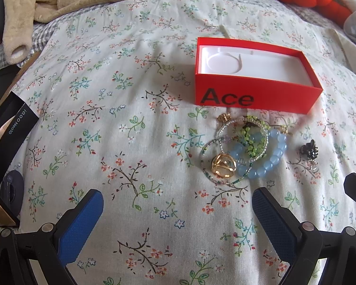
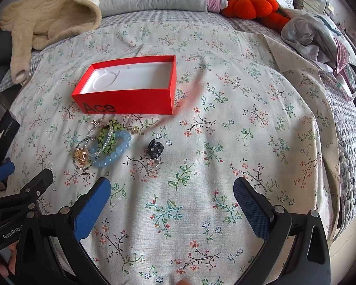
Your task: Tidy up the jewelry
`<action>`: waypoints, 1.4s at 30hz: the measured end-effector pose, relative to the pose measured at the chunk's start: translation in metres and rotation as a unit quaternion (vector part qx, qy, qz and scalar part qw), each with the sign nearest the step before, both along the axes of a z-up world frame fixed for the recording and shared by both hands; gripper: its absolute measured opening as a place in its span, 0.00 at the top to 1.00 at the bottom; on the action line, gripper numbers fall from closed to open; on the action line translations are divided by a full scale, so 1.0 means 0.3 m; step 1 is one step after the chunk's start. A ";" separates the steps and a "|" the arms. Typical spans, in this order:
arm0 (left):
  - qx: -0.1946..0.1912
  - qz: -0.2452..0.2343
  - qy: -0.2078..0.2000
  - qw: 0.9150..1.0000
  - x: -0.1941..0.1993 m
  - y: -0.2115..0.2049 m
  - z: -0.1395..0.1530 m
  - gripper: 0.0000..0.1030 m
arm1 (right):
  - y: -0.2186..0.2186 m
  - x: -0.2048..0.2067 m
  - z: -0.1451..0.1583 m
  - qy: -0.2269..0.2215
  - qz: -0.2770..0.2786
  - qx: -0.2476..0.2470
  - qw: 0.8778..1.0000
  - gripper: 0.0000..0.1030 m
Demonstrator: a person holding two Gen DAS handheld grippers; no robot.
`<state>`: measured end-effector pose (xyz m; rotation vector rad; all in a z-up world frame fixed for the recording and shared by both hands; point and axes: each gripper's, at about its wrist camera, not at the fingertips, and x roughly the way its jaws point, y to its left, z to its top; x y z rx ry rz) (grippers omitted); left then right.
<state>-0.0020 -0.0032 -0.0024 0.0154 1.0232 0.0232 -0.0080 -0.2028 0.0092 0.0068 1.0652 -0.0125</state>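
An open red box (image 1: 254,95) marked "Ace", with a white empty insert, sits on the floral bedspread; it also shows in the right wrist view (image 2: 130,102). In front of it lies a tangled pile of jewelry: a blue bead bracelet (image 1: 270,163) (image 2: 117,154), a green bead bracelet (image 1: 251,140) (image 2: 108,135), thin beaded hoops and a gold ornament (image 1: 223,165) (image 2: 80,155). A black hair clip (image 1: 309,150) (image 2: 155,148) with a ring lies apart to the right. My left gripper (image 1: 178,204) is open and empty, short of the pile. My right gripper (image 2: 172,190) is open and empty, right of the pile.
A beige fleece garment (image 2: 47,16) lies at the back left. An orange plush toy (image 2: 254,7) and pillows are at the back, crumpled clothes (image 2: 320,38) at the back right. A black box (image 1: 4,142) stands at the bed's left edge.
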 end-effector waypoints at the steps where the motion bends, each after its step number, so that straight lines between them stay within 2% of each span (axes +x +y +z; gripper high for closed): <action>1: 0.000 0.000 0.000 1.000 0.000 0.000 0.000 0.00 | 0.000 0.000 0.000 0.000 0.000 0.000 1.000 0.00; 42: -0.005 -0.001 -0.004 1.000 -0.008 -0.002 0.012 0.00 | -0.008 -0.009 0.028 -0.006 0.004 0.002 1.000 0.00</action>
